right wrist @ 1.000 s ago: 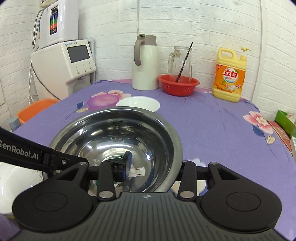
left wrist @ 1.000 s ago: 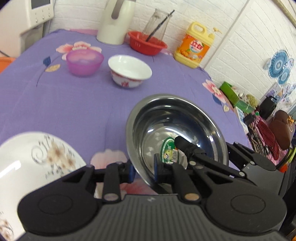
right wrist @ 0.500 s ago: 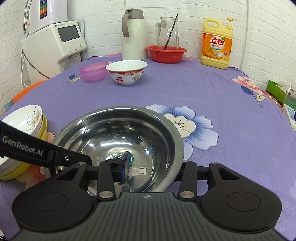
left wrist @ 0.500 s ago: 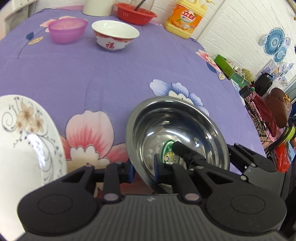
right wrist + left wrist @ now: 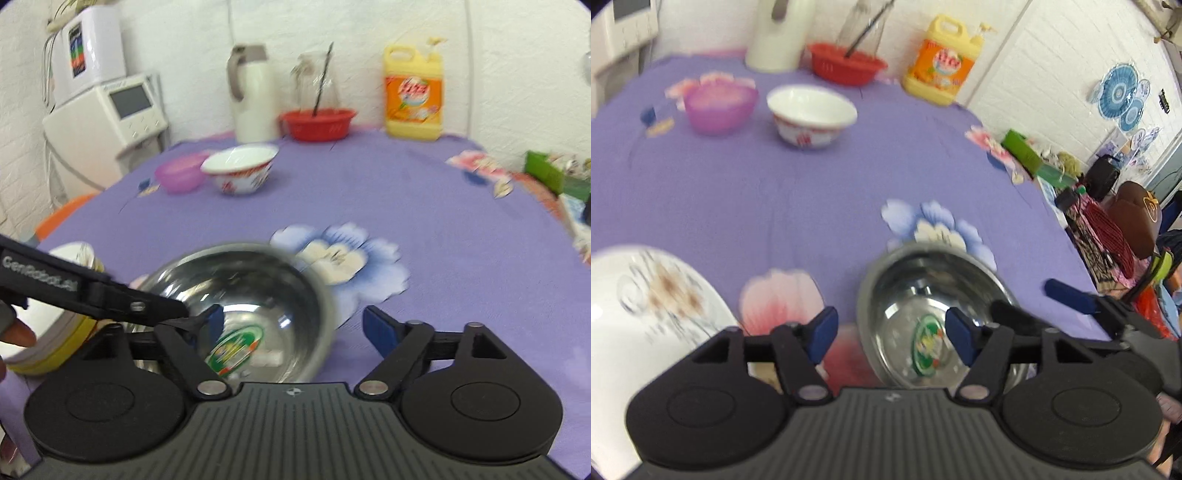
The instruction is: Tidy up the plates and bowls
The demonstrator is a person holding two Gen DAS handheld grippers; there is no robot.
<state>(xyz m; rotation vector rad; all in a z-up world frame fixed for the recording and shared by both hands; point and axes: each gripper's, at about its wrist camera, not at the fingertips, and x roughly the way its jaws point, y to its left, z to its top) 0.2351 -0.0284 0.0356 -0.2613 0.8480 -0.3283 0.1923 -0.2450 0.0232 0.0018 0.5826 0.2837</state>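
A steel bowl (image 5: 923,295) with a green sticker inside sits on the purple cloth; it also shows in the right wrist view (image 5: 240,288). My left gripper (image 5: 892,338) is open, its fingers either side of the bowl's near left rim. My right gripper (image 5: 291,328) is open astride the bowl's right rim. A stack of floral plates (image 5: 646,306) lies at the left, also in the right wrist view (image 5: 51,332). A white bowl (image 5: 810,114) and a pink bowl (image 5: 718,105) stand further back.
At the back stand a white jug (image 5: 251,103), a red basket (image 5: 316,123) with a glass pitcher, and a yellow detergent bottle (image 5: 412,92). A white appliance (image 5: 107,118) is back left. The table's right edge (image 5: 1052,206) borders clutter.
Both grippers have opened and let go of the steel bowl's rim. The bowl now rests on the cloth near the blue flower, and both views have pulled back.
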